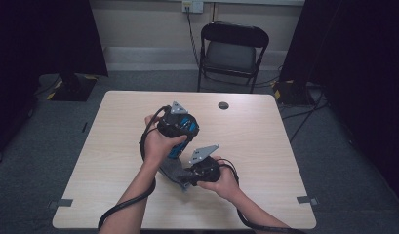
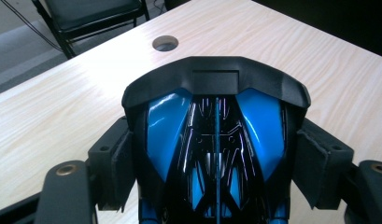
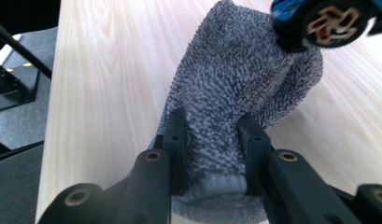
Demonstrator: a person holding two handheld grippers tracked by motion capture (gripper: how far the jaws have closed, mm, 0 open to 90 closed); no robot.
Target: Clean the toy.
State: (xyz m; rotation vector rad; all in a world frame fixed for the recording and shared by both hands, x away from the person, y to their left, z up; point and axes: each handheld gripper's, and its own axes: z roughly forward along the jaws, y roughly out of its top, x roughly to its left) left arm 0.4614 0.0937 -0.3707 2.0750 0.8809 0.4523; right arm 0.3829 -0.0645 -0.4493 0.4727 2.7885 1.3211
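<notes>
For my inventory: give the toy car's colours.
Blue and black toy car; left gripper view.

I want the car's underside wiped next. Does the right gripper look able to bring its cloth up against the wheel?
Probably yes: the right gripper is shut on the grey cloth, which already lies beside the toy car's wheel, nothing between.

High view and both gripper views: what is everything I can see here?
toy car: one, blue and black, held above the table
cloth: one, grey speckled, against the car's wheel
table: one, pale wood, centre, round hole near far edge
folding chair: one, black, behind the table
wall socket: one, white, cable plugged in
left gripper: black, clamped on the car
right gripper: black, clamped on the cloth
</notes>
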